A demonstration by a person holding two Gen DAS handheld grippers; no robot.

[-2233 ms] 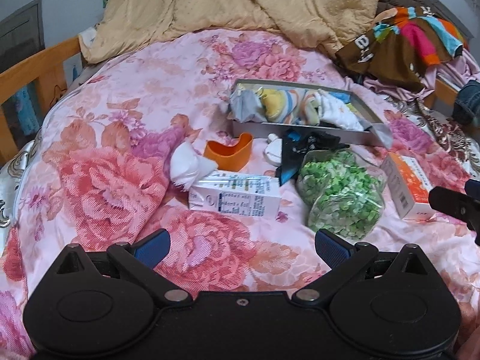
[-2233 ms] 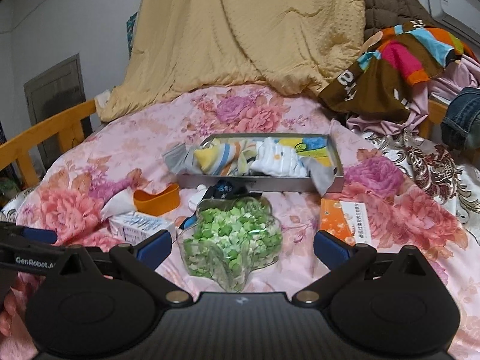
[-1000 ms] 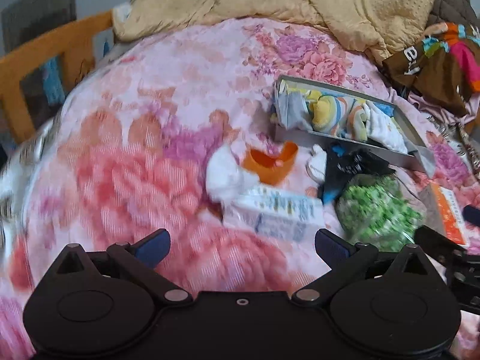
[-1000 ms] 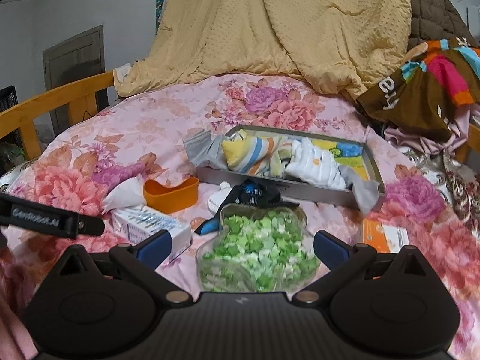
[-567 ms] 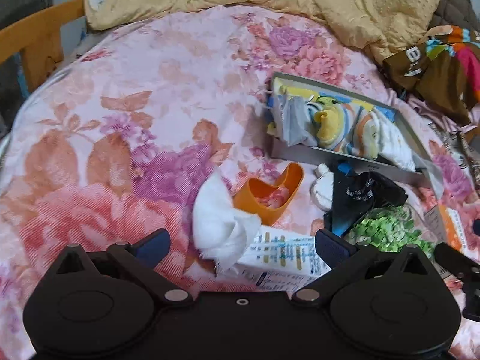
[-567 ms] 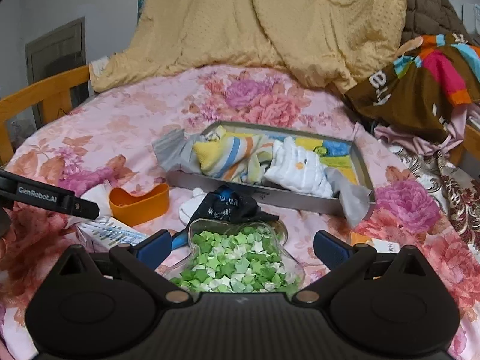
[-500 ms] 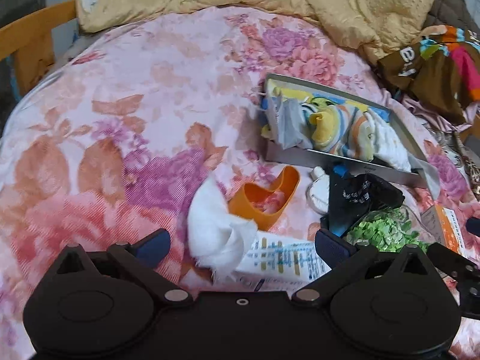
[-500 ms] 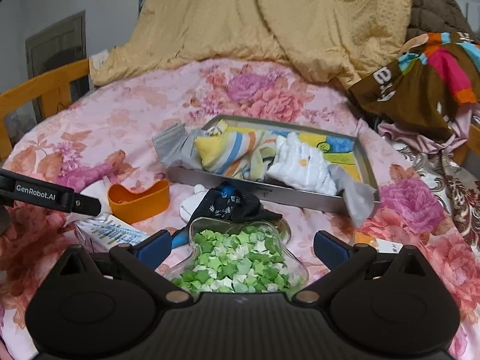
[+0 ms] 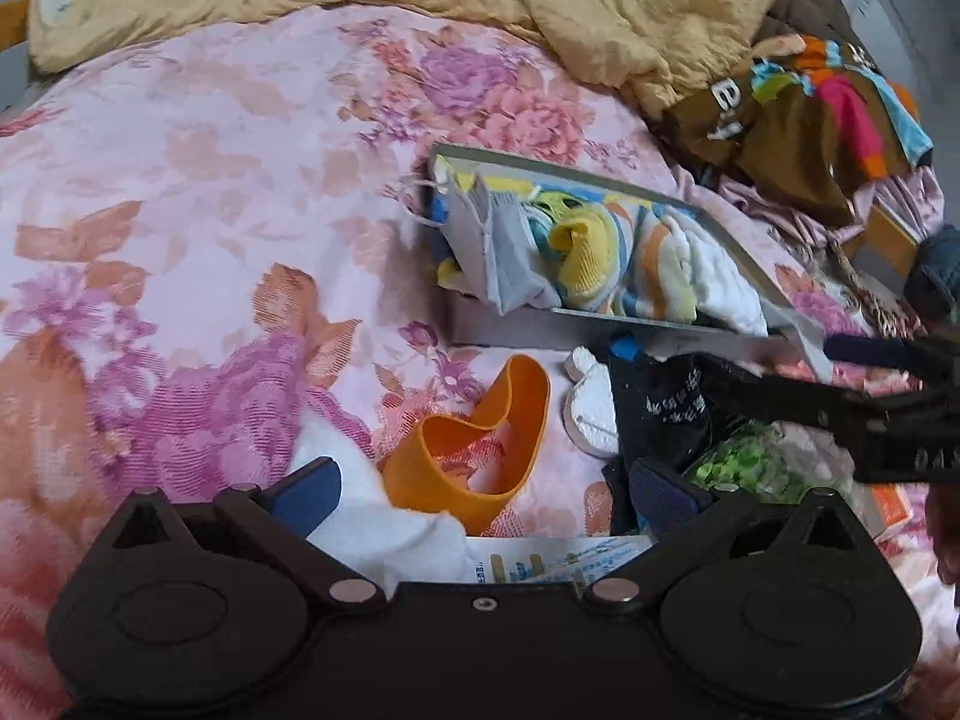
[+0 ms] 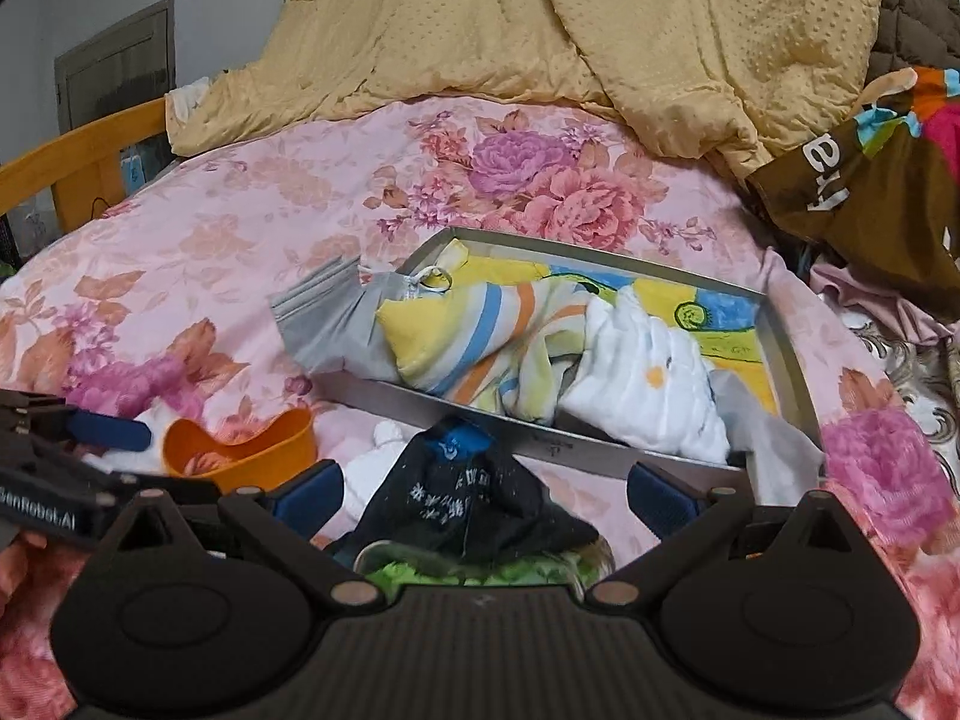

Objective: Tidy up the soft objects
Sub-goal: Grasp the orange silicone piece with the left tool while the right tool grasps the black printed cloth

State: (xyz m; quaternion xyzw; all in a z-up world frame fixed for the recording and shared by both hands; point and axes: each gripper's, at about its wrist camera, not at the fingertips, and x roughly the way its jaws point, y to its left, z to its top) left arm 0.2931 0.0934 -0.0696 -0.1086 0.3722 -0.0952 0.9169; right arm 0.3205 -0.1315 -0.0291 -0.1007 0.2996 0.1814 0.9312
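A grey metal tray (image 10: 786,360) on the floral bedspread holds a grey sock (image 10: 336,330), a yellow striped sock (image 10: 456,336) and a white sock (image 10: 648,390). It also shows in the left wrist view (image 9: 516,324). A black sock (image 10: 468,498) lies in front of the tray, between the open fingers of my right gripper (image 10: 486,495). My left gripper (image 9: 486,489) is open over a white cloth (image 9: 414,534) and an orange heart-shaped cup (image 9: 480,456). The black sock (image 9: 666,414) lies right of the cup.
A clear container of green pieces (image 9: 744,468) sits under the black sock's edge. A white carton (image 9: 558,558) lies at my left gripper's base. A white foam piece (image 9: 588,414) lies by the tray. A yellow blanket (image 10: 540,24) and piled clothes (image 10: 870,168) lie behind.
Both grippers have moved forward toward the tray. The right one now straddles the black sock; the left one is over the white cloth and orange cup.
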